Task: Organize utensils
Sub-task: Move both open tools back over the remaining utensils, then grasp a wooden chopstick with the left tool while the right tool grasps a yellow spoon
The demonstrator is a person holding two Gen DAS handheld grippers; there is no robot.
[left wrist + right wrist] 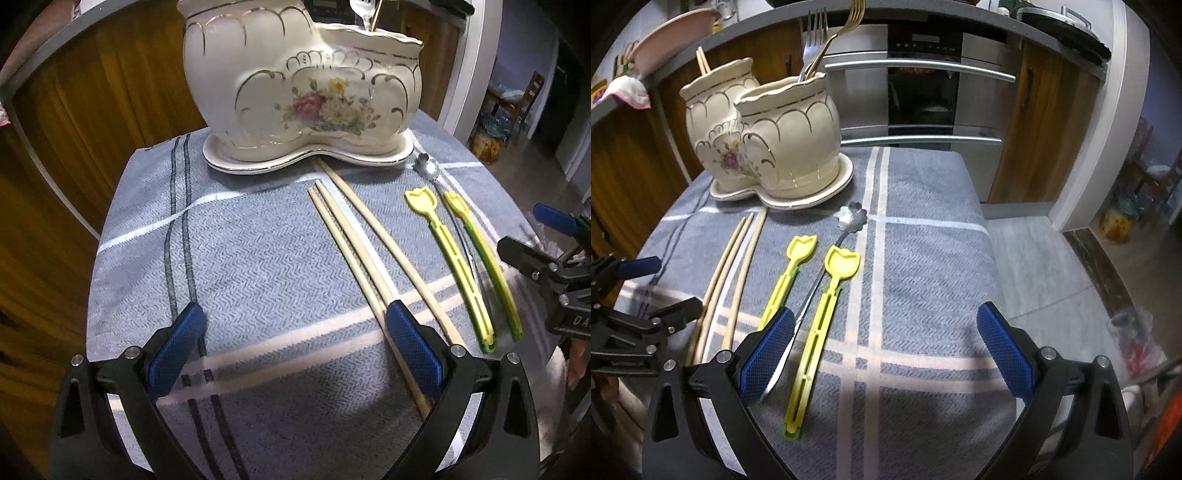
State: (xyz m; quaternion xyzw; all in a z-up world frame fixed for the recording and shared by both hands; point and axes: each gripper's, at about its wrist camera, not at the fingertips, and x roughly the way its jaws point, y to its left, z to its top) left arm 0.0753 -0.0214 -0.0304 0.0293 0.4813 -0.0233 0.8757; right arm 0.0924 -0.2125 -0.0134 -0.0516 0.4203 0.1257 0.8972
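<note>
Utensils are mostly still lying loose on the cloth-covered surface [923, 258] — three wooden chopsticks [354, 243], two yellow tulip-shaped picks [812, 314] and a little metal flower-headed spoon [851, 218] sit in front of the ceramic holder [764, 147], which already has two forks [816, 37] in its nearer pot and a pair of chopsticks [701, 61] in the farther one. So I'd say this is mid-sort, between pickups. Left hand-held gripper [295, 354] hangs wide open and empty, with its right pad just over the near ends of the chopsticks; right hand-held gripper [886, 354] is also wide open, holding nothing, with the picks and spoon handle by its left pad. Next move probably calls for one of them to drop low and pinch a thin stick flat off the cloth — fiddly, since they lie close together and could roll.
</note>
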